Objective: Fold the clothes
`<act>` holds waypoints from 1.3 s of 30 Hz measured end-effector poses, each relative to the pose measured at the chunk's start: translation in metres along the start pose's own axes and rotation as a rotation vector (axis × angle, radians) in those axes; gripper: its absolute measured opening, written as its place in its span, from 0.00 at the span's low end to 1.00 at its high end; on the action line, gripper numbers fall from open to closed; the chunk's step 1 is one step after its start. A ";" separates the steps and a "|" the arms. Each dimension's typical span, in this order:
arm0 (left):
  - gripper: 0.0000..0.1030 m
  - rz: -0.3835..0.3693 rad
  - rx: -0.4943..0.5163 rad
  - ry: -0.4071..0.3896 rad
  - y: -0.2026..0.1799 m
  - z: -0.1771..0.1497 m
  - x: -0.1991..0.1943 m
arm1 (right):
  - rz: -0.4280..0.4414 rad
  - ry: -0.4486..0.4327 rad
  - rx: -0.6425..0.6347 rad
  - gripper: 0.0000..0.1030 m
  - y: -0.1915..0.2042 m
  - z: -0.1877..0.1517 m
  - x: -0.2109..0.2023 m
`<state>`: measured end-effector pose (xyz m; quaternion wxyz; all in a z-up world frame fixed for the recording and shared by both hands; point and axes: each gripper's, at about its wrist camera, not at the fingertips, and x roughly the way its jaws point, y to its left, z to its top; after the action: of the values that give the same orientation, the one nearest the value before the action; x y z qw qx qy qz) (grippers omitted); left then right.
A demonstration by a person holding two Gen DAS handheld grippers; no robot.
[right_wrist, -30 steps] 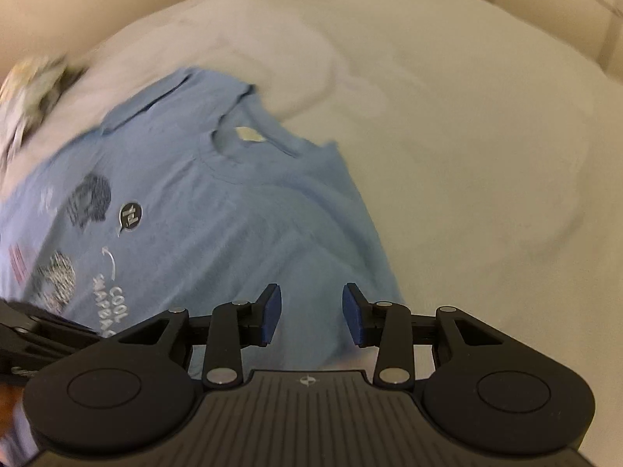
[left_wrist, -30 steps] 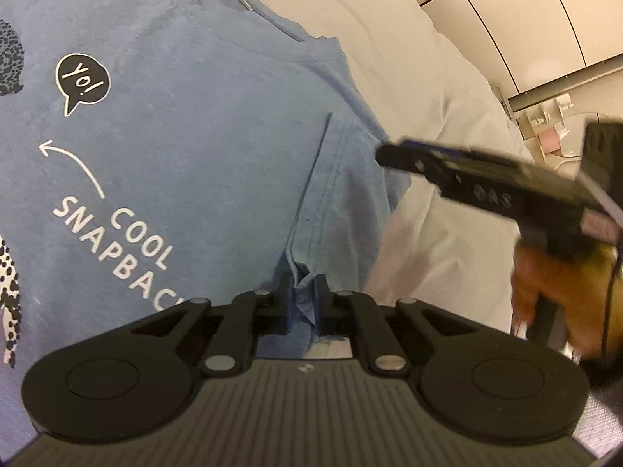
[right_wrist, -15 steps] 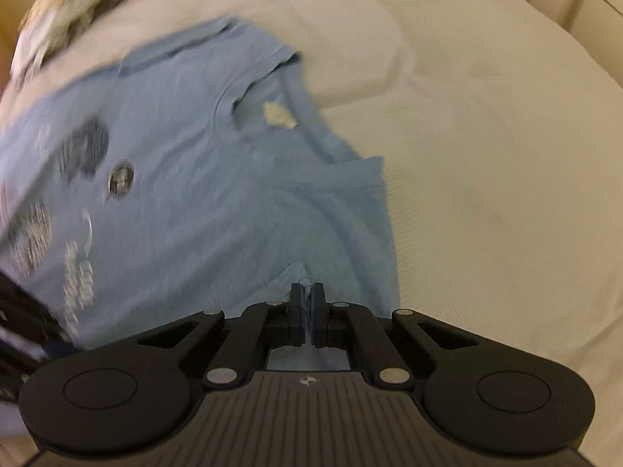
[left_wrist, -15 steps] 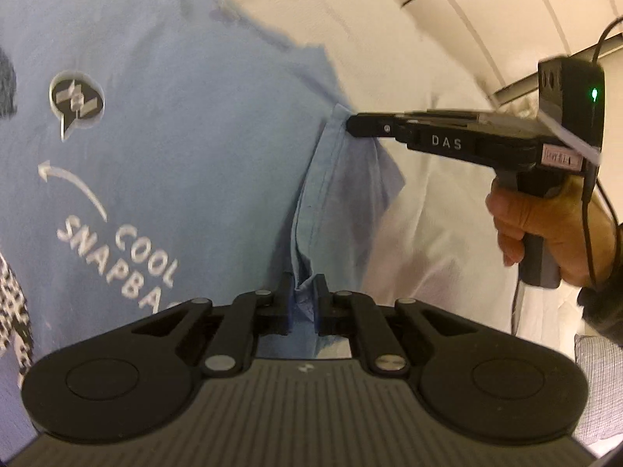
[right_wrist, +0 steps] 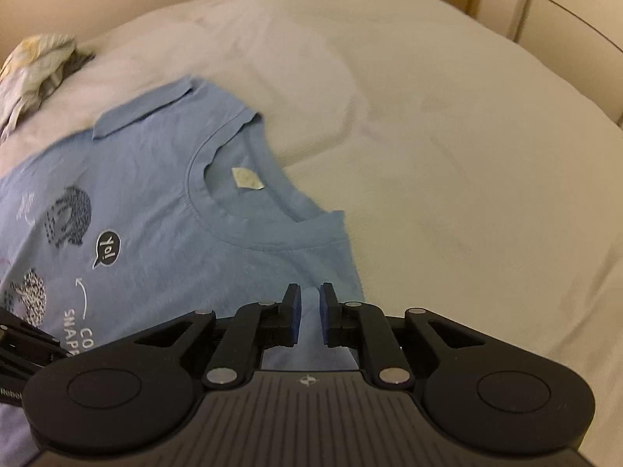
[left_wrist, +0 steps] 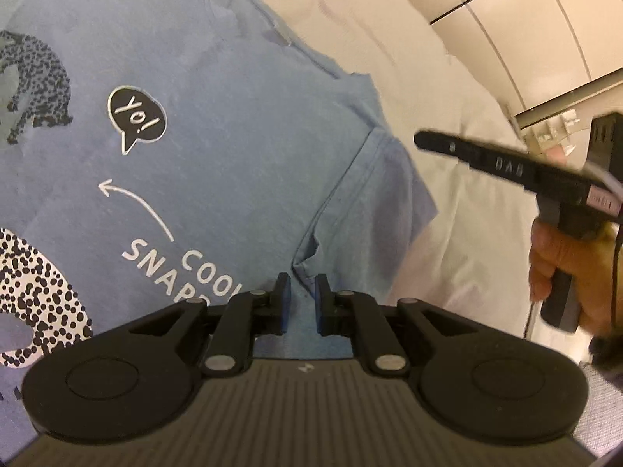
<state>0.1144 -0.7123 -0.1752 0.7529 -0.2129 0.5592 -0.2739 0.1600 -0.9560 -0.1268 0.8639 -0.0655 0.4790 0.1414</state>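
T-shirt (left_wrist: 233, 116), light blue with a leopard print and a "Yo!" bubble, lies print-up and spread flat on the white bed (right_wrist: 428, 116). Its neckline (right_wrist: 233, 210) points toward the far side of the mattress. The near short sleeve (left_wrist: 381, 194) lies out to the side, and the far sleeve (right_wrist: 144, 111) looks turned in over the shoulder. This flat layout is probably there to give straight edges for the first fold.

The left tongs (left_wrist: 303, 299) are clamped on a small pinch of cloth at the underarm seam, where puckers run into the narrow gap between the pads. This grip probably anchors the side seam so that the sleeve can be brought inward.

The right tongs (right_wrist: 309, 315) have just been opening. Their pads stand slightly apart with no cloth pinched, and the shirt only shows behind the gap. In the left wrist view they hover over the bed just beside the sleeve hem, clear of it, so the sleeve seems to be released.

Both tools tilt steeply down toward the mattress. A person's hand (left_wrist: 560, 272) grips the right tool's handle, with its fingers aimed across at the sleeve.

A crumpled garment (right_wrist: 35, 66) lies well apart, at the far corner of the bed.
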 end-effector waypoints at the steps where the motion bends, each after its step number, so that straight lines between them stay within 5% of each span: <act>1: 0.07 -0.007 0.016 -0.003 -0.003 0.001 0.001 | -0.006 -0.002 0.020 0.12 -0.001 -0.003 -0.003; 11: 0.07 -0.047 0.163 0.116 -0.037 -0.008 0.050 | -0.056 0.104 0.107 0.12 -0.010 -0.050 0.008; 16: 0.08 -0.059 0.203 0.080 -0.049 -0.007 0.040 | -0.106 0.077 0.204 0.13 -0.023 -0.055 -0.006; 21: 0.10 -0.025 0.254 0.107 -0.051 -0.008 0.045 | -0.024 0.010 0.206 0.14 -0.015 -0.046 -0.014; 25: 0.10 -0.004 0.294 0.150 -0.050 -0.013 0.057 | 0.036 0.060 0.104 0.16 0.004 -0.039 0.010; 32: 0.11 -0.008 0.271 0.056 -0.049 0.007 0.037 | -0.043 0.121 0.141 0.17 -0.005 -0.050 0.018; 39: 0.10 0.012 0.218 0.087 -0.031 0.021 0.048 | -0.110 0.137 0.230 0.17 -0.027 -0.055 0.014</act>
<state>0.1394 -0.7665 -0.1846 0.7484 -0.1143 0.5594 -0.3375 0.1308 -0.9925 -0.1682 0.8374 -0.0017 0.5456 0.0333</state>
